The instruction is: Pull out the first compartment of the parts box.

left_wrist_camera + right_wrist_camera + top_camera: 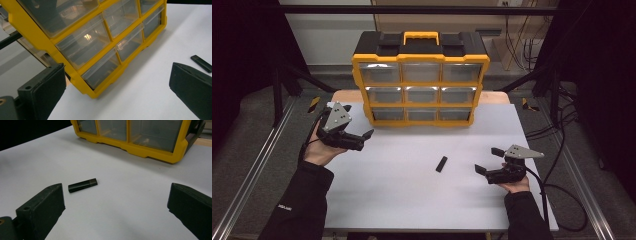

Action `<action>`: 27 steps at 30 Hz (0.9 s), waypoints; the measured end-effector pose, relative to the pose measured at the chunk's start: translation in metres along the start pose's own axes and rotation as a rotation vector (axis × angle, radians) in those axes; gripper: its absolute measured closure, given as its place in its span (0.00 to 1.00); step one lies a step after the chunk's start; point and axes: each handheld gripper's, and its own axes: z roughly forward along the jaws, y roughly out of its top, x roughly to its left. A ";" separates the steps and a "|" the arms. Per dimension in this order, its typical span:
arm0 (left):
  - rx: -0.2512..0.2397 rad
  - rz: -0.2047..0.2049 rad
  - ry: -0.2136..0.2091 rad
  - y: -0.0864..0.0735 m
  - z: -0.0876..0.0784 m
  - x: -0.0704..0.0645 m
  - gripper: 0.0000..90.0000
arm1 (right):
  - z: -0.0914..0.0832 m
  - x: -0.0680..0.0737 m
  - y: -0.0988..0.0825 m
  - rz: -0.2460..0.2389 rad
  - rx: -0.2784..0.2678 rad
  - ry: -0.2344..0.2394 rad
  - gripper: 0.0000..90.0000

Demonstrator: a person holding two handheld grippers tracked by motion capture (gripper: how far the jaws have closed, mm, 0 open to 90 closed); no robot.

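I hold my right gripper (490, 161) low over the white worktop (402, 190), jaws spread wide and gripping nothing. The small black rectangular stick (82, 185) lies flat just ahead of its jaws, nearer one of them. My left gripper (362, 135), jaws also spread and bare, faces the yellow plastic organiser with 9 clear drawers (105, 47).

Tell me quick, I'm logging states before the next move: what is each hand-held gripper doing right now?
Left hand-held gripper: open, holding nothing, beside the yellow drawer organizer.
Right hand-held gripper: open, holding nothing, near the small black stick.
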 end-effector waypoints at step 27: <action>0.024 0.092 0.041 0.021 0.006 0.003 0.01 | 0.001 0.000 0.000 0.000 0.004 -0.002 0.01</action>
